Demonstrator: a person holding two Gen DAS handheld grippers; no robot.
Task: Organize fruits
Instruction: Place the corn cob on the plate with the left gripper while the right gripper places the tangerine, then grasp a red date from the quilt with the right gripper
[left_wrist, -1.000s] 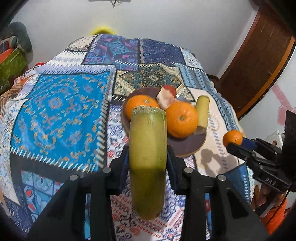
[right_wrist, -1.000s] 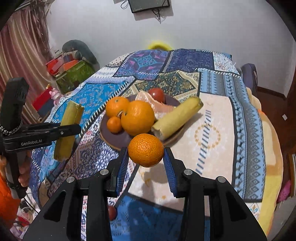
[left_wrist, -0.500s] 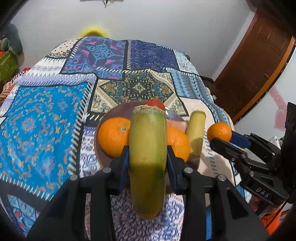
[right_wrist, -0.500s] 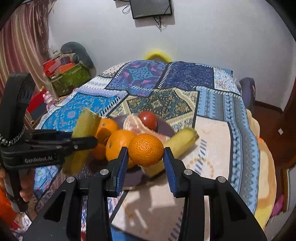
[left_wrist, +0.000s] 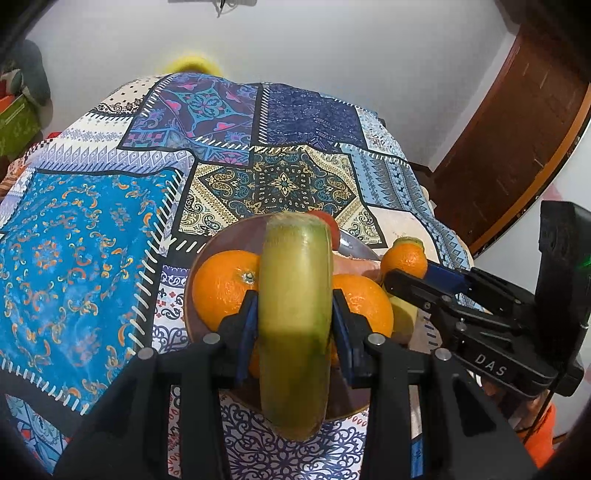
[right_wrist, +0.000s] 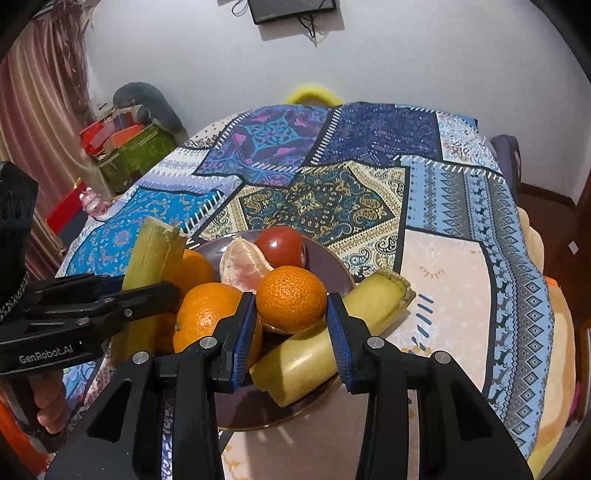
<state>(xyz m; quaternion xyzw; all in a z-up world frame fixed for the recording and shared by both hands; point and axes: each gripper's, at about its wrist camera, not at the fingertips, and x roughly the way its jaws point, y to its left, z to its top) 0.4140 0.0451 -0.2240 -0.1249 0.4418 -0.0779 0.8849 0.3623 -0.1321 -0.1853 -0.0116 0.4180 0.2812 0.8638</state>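
Note:
My left gripper is shut on a yellow-green sugarcane piece and holds it above the brown plate; it also shows in the right wrist view. My right gripper is shut on a small mandarin, held over the plate; the mandarin also shows in the left wrist view. On the plate lie two oranges, a red tomato, a peeled pomelo wedge and a second sugarcane piece.
The plate stands on a patchwork cloth over a table. A wooden door is at the right. Boxes and clutter stand by the wall at the left. A yellow chair back is behind the table.
Both grippers have moved in over the plate with their fruit. The mandarin and the sugarcane piece now hang above the plate's fruit.

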